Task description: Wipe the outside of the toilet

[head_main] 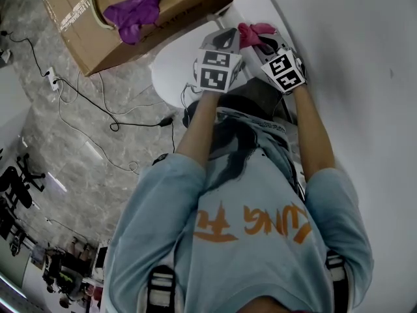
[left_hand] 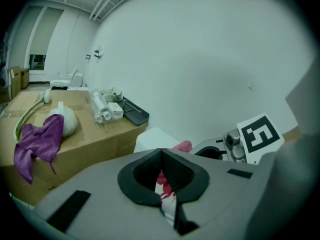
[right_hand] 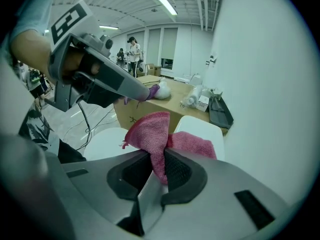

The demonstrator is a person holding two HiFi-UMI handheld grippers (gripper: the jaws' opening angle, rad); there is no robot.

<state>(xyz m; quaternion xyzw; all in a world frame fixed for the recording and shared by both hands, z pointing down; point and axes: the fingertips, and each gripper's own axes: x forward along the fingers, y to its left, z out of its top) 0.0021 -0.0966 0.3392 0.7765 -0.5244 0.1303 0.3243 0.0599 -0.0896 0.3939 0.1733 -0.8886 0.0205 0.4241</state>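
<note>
Marble floor [head_main: 98, 152]; white closed toilet [head_main: 174, 64], pink cloth [right_hand: 150, 134].

2 tools [left_hand: 160, 152] [right_hand: 160, 155], 2 cloths [head_main: 254, 32] [head_main: 134, 12], 1 toilet [head_main: 172, 67].

The person's forearms [head_main: 199, 126] hide much of the toilet [head_main: 171, 67] in the head view.

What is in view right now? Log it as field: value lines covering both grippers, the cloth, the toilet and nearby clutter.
left gripper: jaws together, empty, held over the toilet
right gripper: jaws shut on the pink cloth
pink cloth: bunched, over the toilet's tank end
toilet: white, lid closed
nearby: cardboard box with a purple cloth on top
</note>
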